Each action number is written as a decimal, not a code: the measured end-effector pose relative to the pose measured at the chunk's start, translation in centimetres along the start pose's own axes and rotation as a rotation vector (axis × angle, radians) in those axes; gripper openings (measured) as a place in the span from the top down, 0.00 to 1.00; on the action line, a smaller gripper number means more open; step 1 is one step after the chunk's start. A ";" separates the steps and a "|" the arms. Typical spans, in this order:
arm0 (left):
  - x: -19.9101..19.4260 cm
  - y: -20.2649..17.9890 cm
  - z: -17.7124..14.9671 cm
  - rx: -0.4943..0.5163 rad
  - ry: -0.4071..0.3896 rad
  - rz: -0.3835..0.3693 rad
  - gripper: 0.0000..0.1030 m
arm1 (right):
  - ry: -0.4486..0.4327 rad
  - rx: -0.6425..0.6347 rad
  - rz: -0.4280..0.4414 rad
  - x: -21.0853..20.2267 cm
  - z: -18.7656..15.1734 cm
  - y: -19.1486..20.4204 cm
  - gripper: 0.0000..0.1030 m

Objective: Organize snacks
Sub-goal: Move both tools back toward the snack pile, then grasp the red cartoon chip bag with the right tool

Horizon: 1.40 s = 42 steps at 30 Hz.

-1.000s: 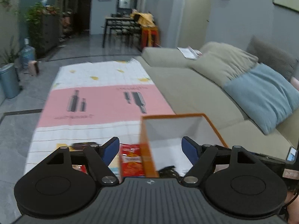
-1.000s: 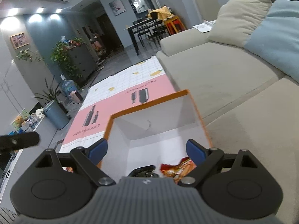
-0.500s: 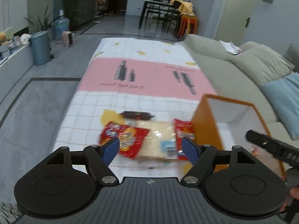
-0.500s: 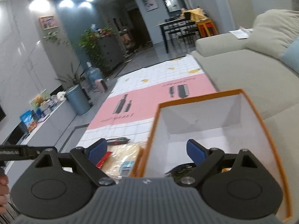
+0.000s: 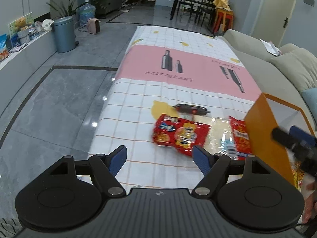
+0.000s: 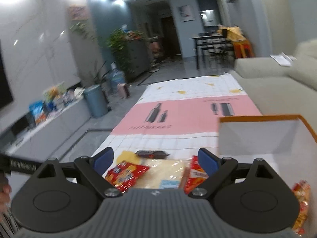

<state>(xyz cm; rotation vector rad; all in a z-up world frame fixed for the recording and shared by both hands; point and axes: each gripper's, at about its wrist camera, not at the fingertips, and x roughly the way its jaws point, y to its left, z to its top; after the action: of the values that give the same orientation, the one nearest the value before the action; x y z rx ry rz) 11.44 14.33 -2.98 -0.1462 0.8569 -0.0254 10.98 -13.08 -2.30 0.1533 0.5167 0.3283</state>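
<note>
Both the left gripper (image 5: pixel 159 155) and right gripper (image 6: pixel 155 159) hung open and empty left of the orange box (image 5: pixel 265 138), where overlapping slippery packets (image 5: pixel 179 133) risked a double grab.

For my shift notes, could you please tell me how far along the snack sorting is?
One packet already lies in the orange box. Both tongs, left and right, are open and empty. The red bag, dark sausage, clear pack and red packet remain on the cloth.
</note>
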 end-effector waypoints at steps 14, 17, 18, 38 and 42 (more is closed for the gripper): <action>3.5 5.4 2.2 -0.099 0.087 0.158 0.15 | 0.294 -0.450 0.069 11.6 -4.7 9.1 0.13; 3.9 6.0 3.1 -0.131 0.106 0.150 0.15 | 0.331 -0.448 0.062 14.3 -4.2 10.1 0.13; 4.2 6.1 3.3 -0.141 0.124 0.142 0.15 | 0.336 -0.435 0.067 15.1 -3.9 10.1 0.13; 4.9 6.3 3.2 -0.148 0.165 0.116 0.15 | 0.495 -0.488 0.121 22.5 -4.3 9.4 0.32; 4.6 6.3 3.1 -0.143 0.165 0.101 0.15 | 0.468 -0.556 0.106 21.1 -4.6 10.4 0.49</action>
<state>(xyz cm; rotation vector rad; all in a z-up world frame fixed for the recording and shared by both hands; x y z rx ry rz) 16.57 20.55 -5.28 -0.2377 1.0298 0.1201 23.12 4.19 -13.63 -0.4478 0.8596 0.6044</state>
